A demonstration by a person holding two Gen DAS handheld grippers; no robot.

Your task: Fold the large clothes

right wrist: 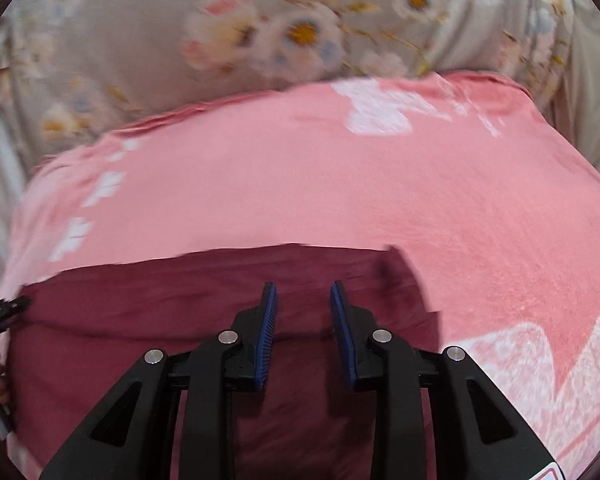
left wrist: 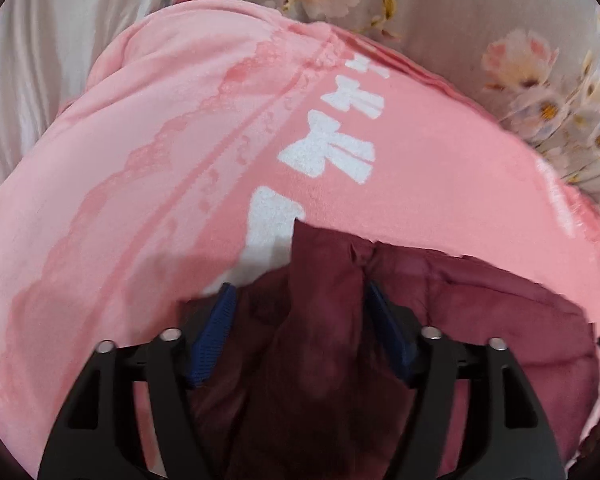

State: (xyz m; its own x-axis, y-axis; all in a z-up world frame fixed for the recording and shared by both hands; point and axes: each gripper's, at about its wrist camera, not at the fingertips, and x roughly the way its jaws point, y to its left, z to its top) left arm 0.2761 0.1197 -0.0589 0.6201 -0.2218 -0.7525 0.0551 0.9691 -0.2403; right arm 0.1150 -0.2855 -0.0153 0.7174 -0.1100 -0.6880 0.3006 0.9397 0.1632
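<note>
A dark maroon garment [left wrist: 324, 344] lies on a pink blanket [left wrist: 160, 160] with white bow prints. In the left wrist view a raised fold of the maroon cloth stands between the blue pads of my left gripper [left wrist: 300, 296], whose jaws stand wide apart around it without pinching it. In the right wrist view my right gripper [right wrist: 303, 292] is open a little and empty, hovering just above the flat maroon garment [right wrist: 180, 320] near its far straight edge. The pink blanket [right wrist: 340, 184] spreads beyond it.
A beige floral bedsheet [right wrist: 180, 40] lies beyond the blanket and also shows in the left wrist view [left wrist: 520, 40]. White satin cloth [left wrist: 40, 60] lies at the far left. The other gripper's tip [right wrist: 0, 312] pokes in at the left edge of the right wrist view.
</note>
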